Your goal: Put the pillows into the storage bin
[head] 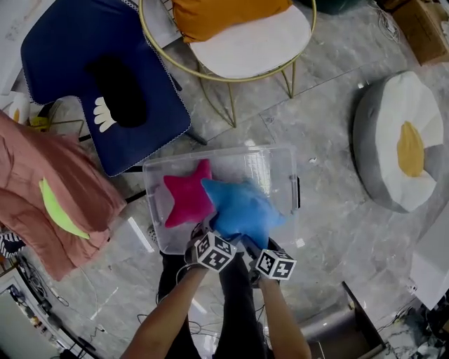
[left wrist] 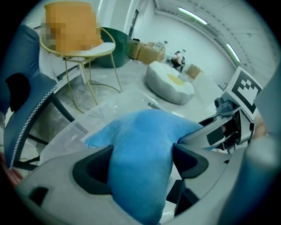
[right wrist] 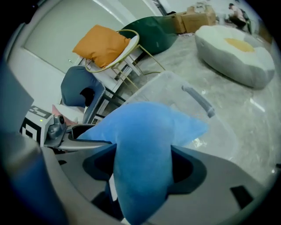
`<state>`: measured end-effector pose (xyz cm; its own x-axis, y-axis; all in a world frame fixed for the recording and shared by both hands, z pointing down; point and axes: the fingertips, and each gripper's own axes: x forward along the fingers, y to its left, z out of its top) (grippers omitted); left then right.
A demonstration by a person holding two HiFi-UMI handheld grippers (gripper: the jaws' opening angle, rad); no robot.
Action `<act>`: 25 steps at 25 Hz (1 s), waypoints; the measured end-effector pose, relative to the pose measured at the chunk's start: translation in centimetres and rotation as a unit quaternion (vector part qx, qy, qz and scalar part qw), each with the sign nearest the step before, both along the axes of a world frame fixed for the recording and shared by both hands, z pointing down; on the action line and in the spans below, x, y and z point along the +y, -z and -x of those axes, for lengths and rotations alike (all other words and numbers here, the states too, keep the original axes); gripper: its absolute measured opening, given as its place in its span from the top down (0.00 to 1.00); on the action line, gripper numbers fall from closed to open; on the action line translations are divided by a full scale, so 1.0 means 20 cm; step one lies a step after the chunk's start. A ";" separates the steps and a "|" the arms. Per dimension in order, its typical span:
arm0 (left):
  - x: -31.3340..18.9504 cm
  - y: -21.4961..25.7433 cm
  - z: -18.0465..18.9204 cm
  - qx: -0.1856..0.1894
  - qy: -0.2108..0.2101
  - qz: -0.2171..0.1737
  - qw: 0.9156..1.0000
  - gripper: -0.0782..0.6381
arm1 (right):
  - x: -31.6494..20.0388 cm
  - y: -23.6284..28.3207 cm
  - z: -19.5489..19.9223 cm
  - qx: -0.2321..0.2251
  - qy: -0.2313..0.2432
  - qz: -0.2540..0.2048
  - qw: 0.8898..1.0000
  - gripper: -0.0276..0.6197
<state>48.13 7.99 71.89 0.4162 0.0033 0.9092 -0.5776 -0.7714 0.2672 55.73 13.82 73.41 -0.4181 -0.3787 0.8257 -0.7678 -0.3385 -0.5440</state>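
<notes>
Gray floor holds a clear bin. Left gripper and right gripper each pinch an arm of the blue pillow, surely soft and light, over the bin's five o'clock side.

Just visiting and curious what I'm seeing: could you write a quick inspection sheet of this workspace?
Surface: grey stone-look floor.
Job's things: clear storage bin on the floor; pink star pillow inside; blue star pillow over its near side.
Clutter: white strip on the floor beside the bin.
Grippers: left gripper and right gripper both clamped on the blue star pillow.
Cables: thin wires on the floor, lower left.
Surroundings: orange cushion on a gold-framed chair, navy cushion, pink fabric, egg-shaped beanbag.
</notes>
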 end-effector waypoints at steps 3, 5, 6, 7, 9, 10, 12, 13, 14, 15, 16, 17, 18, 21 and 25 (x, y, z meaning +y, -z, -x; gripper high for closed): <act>-0.02 -0.11 0.00 -0.011 -0.025 0.001 1.000 0.33 | 0.01 -0.12 0.01 -0.012 -0.033 0.007 0.999 0.44; -0.03 -0.17 0.01 -0.015 -0.020 0.004 1.000 0.33 | 0.01 -0.20 0.02 -0.012 -0.043 0.014 0.999 0.44; -0.04 -0.19 0.03 -0.016 -0.013 0.003 1.000 0.33 | 0.01 -0.23 0.04 -0.012 -0.050 0.020 0.998 0.44; -0.05 -0.22 0.05 -0.017 -0.006 0.003 1.000 0.33 | 0.02 -0.27 0.06 -0.012 -0.058 0.026 0.998 0.44; -0.07 -0.28 0.08 -0.017 0.000 0.000 1.000 0.33 | 0.03 -0.33 0.10 -0.013 -0.080 0.036 0.996 0.44; -0.08 -0.30 0.10 -0.016 -0.003 -0.004 1.000 0.33 | 0.03 -0.36 0.11 -0.015 -0.094 0.039 0.995 0.44; -0.12 -0.33 0.11 -0.011 -0.011 -0.017 1.000 0.33 | 0.02 -0.42 0.12 -0.017 -0.130 0.042 0.991 0.44; -0.15 -0.34 0.11 -0.005 -0.011 -0.021 1.000 0.33 | 0.01 -0.46 0.12 -0.017 -0.146 0.043 0.988 0.44; -0.17 -0.36 0.12 0.000 -0.010 -0.023 1.000 0.33 | 0.01 -0.50 0.14 -0.016 -0.157 0.045 0.986 0.44; -0.18 -0.38 0.14 0.004 -0.006 -0.022 1.000 0.33 | 0.01 -0.55 0.16 -0.015 -0.162 0.048 0.985 0.43; -0.18 -0.40 0.17 0.004 -0.001 -0.020 1.000 0.33 | 0.01 -0.59 0.19 -0.012 -0.161 0.052 0.985 0.42; -0.16 -0.41 0.20 0.005 0.004 -0.018 1.000 0.33 | 0.03 -0.62 0.23 -0.007 -0.156 0.058 0.986 0.41; -0.15 -0.41 0.23 0.006 0.008 -0.017 1.000 0.33 | 0.04 -0.63 0.25 -0.001 -0.148 0.064 0.987 0.40; -0.09 -0.39 0.30 0.020 0.022 -0.016 0.999 0.33 | 0.06 -0.63 0.30 0.028 -0.115 0.076 0.990 0.41; -0.06 -0.34 0.50 0.032 0.057 -0.012 0.998 0.33 | 0.11 -0.57 0.40 0.045 -0.084 0.082 0.992 0.41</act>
<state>38.11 6.85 78.66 0.4705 -0.0693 0.8797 -0.6444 -0.7080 0.2889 47.77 16.05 84.81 -0.2823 -0.2941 0.9131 -0.7357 -0.5445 -0.4028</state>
